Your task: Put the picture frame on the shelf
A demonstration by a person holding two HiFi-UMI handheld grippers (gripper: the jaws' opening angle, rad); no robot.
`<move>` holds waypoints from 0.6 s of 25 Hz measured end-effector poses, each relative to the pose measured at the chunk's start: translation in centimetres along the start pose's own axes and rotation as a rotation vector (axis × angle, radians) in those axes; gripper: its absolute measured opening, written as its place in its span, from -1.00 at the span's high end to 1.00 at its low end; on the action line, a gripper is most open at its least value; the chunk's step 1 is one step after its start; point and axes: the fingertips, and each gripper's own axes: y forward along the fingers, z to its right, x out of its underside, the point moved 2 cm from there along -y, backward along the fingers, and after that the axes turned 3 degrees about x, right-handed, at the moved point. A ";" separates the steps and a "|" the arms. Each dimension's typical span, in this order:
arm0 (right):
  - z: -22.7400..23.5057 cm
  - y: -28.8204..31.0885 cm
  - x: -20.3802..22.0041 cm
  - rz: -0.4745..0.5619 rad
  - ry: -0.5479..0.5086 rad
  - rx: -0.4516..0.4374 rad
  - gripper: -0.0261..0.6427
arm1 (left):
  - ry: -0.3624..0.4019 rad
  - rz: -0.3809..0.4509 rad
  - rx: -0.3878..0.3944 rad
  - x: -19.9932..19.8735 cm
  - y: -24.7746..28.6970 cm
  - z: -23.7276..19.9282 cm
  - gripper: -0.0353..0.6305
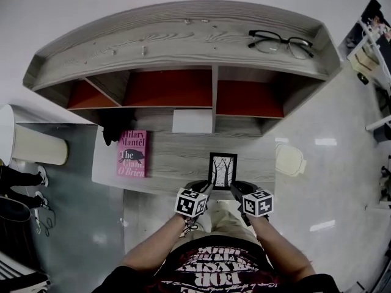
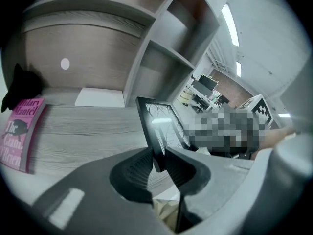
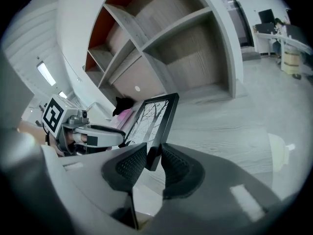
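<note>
Before shelf [image 1: 183,38] — left gripper [image 2: 157,154], right gripper [image 3: 153,152] clamp frame [image 1: 223,170].

The pink book [image 1: 132,154] lying on the table [image 1: 177,157] carries the only clear text. In the head view its cover reads "Hilary Mantel" at the top and "The Giant, O'Brien" below. In the left gripper view the same cover [image 2: 19,131] shows "Hilary Mantel" and part of the title. The person's black shirt [image 1: 217,272] bears white lettering, upside down and too distorted to read. The cubes on the left gripper [image 1: 209,188] and right gripper [image 1: 234,189] bear black-and-white square code markers.
</note>
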 end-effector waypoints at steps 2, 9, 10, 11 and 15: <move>-0.7 -0.5 -1.5 0.021 -0.031 -0.010 0.58 | -0.009 0.017 -0.011 -0.8 -0.8 0.0 0.65; -2.4 -2.9 -5.4 0.075 -0.107 -0.039 0.61 | 0.000 0.071 -0.039 -3.9 -2.9 0.9 0.65; -2.6 -3.3 -5.8 0.085 -0.118 -0.041 0.61 | 0.005 0.076 -0.044 -4.3 -3.2 1.1 0.65; -2.6 -3.6 -6.3 0.095 -0.130 -0.039 0.62 | 0.010 0.082 -0.047 -4.8 -3.4 1.3 0.65; -2.4 -4.9 -8.0 0.136 -0.148 -0.027 0.62 | 0.028 0.121 -0.046 -6.6 -3.9 2.4 0.65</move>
